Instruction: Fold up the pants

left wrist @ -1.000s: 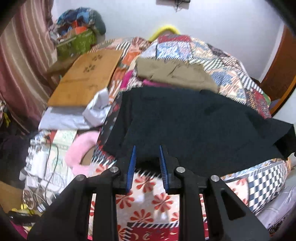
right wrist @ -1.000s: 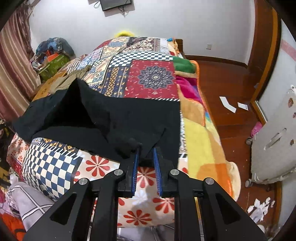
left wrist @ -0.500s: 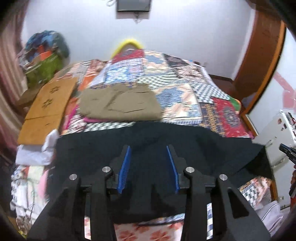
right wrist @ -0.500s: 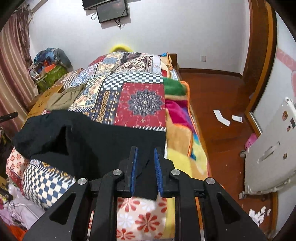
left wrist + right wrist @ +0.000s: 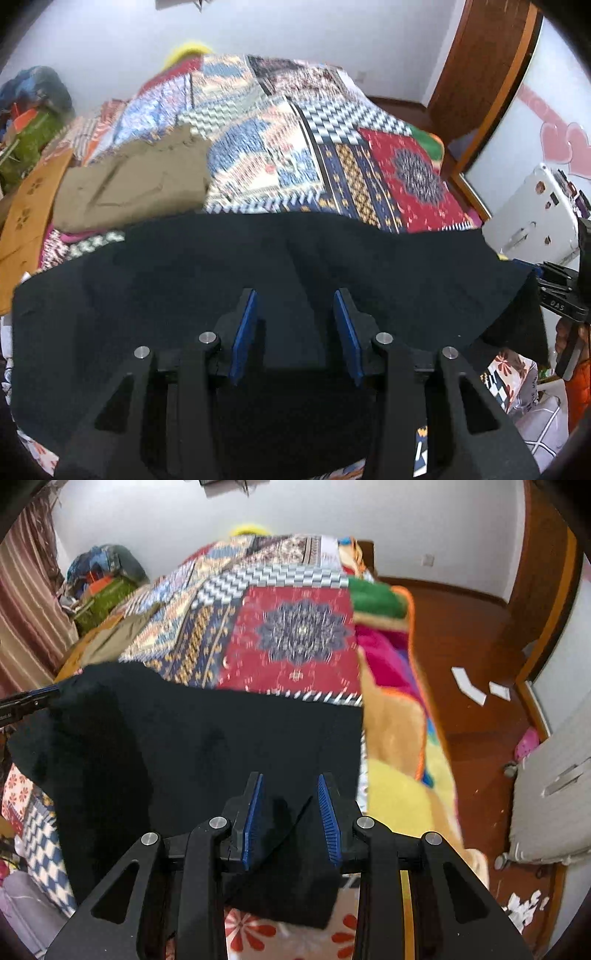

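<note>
Both tongs stand spread over black pants point(image 5: 258, 266) lying across the near edge of the bed point(image 5: 295, 627): left tongs point(image 5: 294, 321) above the middle, right tongs point(image 5: 290, 805) near the right corner. Folded tan pants point(image 5: 133, 184) rest farther back, left.

The black pants point(image 5: 207, 738) lie on the colorful blanket point(image 5: 295, 627). The right gripper point(image 5: 290, 805) is above them, with its blue fingers point(image 5: 254, 812) apart.
</note>
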The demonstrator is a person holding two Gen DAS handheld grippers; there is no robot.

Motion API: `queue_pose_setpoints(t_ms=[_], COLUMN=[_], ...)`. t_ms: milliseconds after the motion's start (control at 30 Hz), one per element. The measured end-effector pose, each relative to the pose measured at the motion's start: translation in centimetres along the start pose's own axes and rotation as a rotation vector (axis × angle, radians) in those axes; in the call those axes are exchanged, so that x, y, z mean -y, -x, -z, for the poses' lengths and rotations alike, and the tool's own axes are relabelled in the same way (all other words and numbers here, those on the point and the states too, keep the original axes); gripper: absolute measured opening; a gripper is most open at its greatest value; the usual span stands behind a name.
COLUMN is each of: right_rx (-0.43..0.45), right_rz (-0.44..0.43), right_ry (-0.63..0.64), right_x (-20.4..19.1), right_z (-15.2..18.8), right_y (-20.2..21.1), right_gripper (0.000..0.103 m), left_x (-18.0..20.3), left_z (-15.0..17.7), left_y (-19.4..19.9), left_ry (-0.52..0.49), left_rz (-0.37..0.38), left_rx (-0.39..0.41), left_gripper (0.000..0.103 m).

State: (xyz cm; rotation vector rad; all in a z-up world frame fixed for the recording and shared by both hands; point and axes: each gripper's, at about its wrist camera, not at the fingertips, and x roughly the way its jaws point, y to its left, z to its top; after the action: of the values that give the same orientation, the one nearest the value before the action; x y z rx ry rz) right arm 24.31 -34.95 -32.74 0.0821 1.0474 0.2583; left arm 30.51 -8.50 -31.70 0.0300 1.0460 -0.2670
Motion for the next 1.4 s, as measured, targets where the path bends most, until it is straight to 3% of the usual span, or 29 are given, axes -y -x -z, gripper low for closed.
queue_pose_setpoints(t_ms=[233, 433, 667, 800, 1167, 1400], right_rx=[-0.065, -0.068, -0.035, 0.009, 0.189, 0.153], right_rz=[-0.015, -0.015, -0.004, 0.001, 0.070, 0.154], right_ry=[0.008, 0.006, 0.011, -0.005, 0.022, 0.033], right_x=[0.0, 0.0, -0.7, -0.8, -0.5, 0.9], right_z=[0.8, 1.7, 1.8, 1.6, -3.0, -5.2], right_y=[-2.2, -2.3, -2.1, -1.4, 2.8, -0.6], right_gripper=[0.028, 0.029, 0.013, 0.012, 0.011, 0.011], left_x=[0.5, 0.6, 0.9, 0.9, 0.6, 1.1], left_z=[0.9, 1.7, 2.2, 2.4, 1.7, 1.7], left_y=[-2.5, -3.3, -3.3, -3.0, -1.0, -0.2], left_ry=[0.011, 0.028, 0.021, 0.019, 0.021, 0.011], left_rz=[-0.008, -0.001, -0.017, -0.013, -0.005, 0.009], left_rx=[-0.049, -0.070, -0.062, -0.061, -0.018, -0.012], left_gripper=[0.043, 0.043, 0.046, 0.046, 0.051, 0.053])
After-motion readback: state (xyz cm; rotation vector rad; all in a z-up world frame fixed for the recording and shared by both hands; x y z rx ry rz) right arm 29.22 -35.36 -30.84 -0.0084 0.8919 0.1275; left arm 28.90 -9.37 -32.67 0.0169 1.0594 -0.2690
